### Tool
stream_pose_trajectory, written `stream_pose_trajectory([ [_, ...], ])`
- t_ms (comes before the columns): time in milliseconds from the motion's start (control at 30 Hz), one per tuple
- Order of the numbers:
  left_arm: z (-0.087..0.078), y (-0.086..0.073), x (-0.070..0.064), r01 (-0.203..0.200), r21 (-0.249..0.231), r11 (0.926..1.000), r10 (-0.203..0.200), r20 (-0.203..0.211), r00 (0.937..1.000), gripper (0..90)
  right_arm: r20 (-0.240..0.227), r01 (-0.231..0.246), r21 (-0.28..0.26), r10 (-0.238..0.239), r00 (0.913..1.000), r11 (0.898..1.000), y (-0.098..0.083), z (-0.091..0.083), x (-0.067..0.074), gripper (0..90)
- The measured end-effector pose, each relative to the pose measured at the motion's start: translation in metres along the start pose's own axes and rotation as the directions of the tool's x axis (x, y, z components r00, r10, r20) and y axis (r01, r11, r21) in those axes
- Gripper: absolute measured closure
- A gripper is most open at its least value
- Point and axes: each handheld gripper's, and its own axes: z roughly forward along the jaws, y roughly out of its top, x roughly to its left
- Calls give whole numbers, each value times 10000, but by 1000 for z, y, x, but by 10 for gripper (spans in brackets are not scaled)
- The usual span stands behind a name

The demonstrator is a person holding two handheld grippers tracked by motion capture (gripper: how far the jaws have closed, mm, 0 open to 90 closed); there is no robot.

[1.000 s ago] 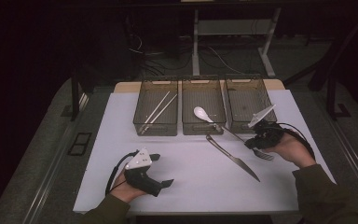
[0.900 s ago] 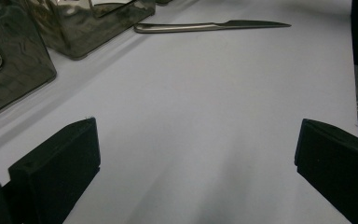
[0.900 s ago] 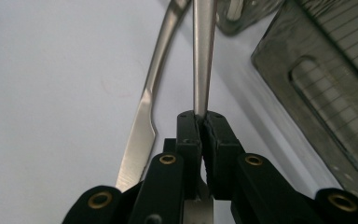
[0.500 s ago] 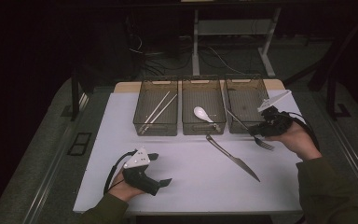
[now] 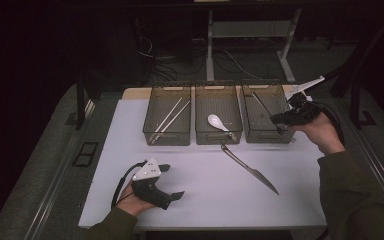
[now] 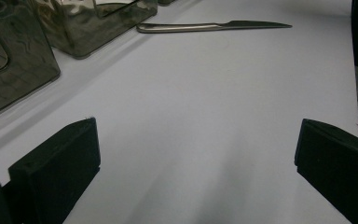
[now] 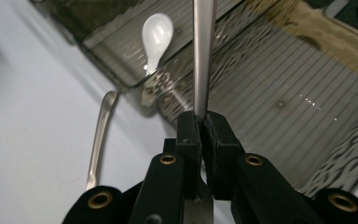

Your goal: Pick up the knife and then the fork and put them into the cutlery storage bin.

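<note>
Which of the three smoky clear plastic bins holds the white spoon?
The middle smoky clear plastic bin holds the white spoon. The left bin holds a pair of pale chopsticks instead, and the right bin has the right gripper over it.

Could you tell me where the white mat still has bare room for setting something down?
The widest bare patch of the white mat lies left of the knife, between the three bins and the left gripper. A smaller patch lies right of the knife. It is crowded around the right bin, where the right gripper holds a metal utensil.
</note>
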Motion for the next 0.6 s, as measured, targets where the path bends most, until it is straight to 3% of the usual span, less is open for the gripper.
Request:
stream_pose_trajectory([
  [333, 0, 0, 0, 29, -4, 10000, -29, 35, 10000, 0, 630, -626, -540, 660, 9958, 9966, 17, 3, -23, 848],
  [600, 1, 0, 0, 27, 9, 10000, -27, 56, 10000, 0, 1064, -785, -821, 871, 9905, 9935, 21, 14, -42, 848],
])
